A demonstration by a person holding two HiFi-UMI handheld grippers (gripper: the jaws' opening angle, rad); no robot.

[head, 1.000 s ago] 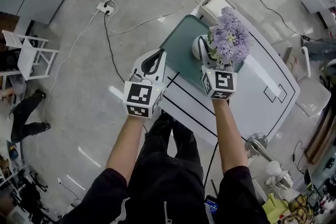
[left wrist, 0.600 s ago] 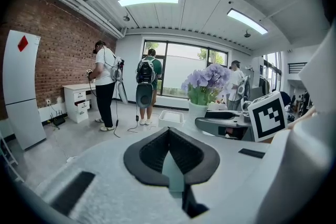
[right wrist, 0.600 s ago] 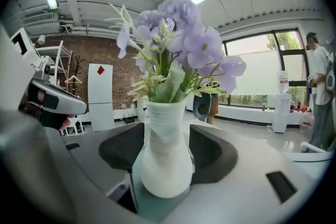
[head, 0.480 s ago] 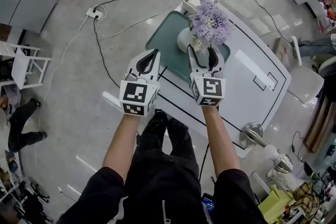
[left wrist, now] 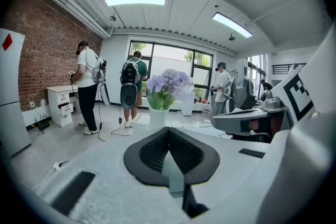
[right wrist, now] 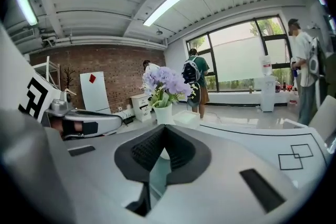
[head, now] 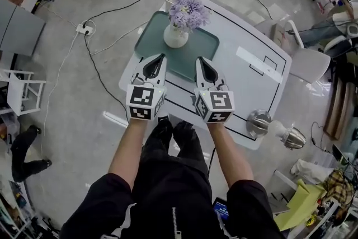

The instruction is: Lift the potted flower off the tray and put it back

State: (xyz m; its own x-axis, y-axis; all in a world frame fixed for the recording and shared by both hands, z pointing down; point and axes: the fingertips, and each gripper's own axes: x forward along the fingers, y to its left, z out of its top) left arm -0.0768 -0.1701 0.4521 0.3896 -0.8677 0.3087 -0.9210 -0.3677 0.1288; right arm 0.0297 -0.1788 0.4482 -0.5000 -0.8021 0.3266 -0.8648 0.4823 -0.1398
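Head view steeply down; gripper views low, forward (all share potted flower [head: 187, 11]).

Right gripper [right wrist: 164, 127]: jaws have just been closing and are now together, nothing between them. Potted flower [right wrist: 165, 87] stands upright past the tips, apart from them: purple blooms, white pot. A strip of green tray [right wrist: 159, 174] shows through the slit below the tips. White table [right wrist: 252, 136] with black lines runs off to the right. Left gripper [right wrist: 113, 123] sits level at the left edge. Background: brick wall [right wrist: 115, 68], people by the window [right wrist: 195, 78].
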